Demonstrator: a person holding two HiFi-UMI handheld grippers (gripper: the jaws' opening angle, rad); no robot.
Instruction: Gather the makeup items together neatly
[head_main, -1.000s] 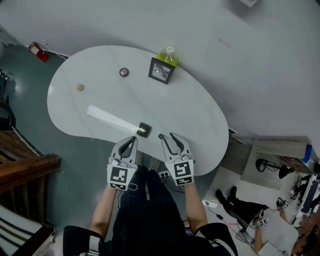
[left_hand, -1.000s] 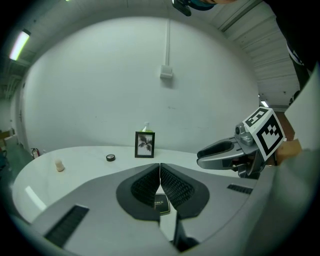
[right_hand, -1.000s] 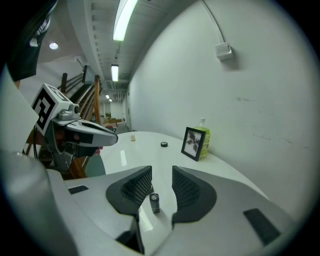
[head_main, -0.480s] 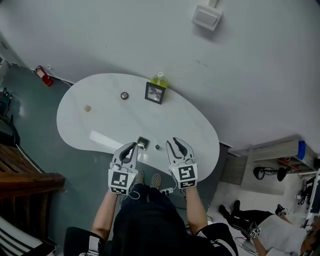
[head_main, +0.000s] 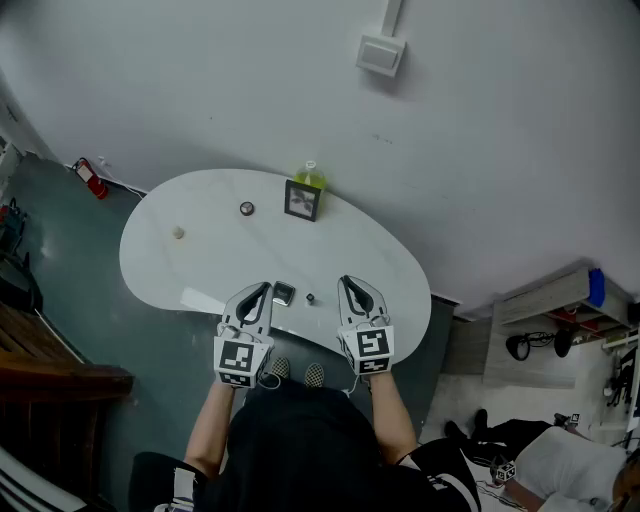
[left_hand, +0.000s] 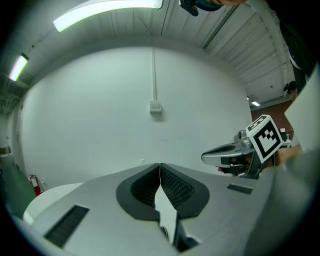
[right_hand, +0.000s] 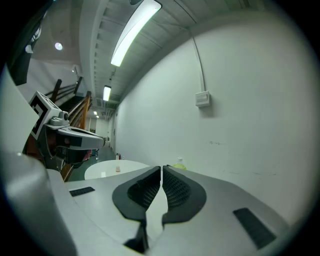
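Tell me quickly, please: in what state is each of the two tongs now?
Left tongs: closed, holding nothing.
Right tongs: have just been closing, now closed, nothing between them.

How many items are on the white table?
6: bottle and black frame at far edge, round compact left of them, beige piece further left, square compact and dark piece at near edge. None seem hidden.

Glossy, smooth white table (head_main: 330, 260); matt grey plastic left gripper (left_hand: 160, 166) with ribbed black pads (left_hand: 175, 188).

Claws empty: left (head_main: 262, 289) shut, right (head_main: 345, 283) just-closed
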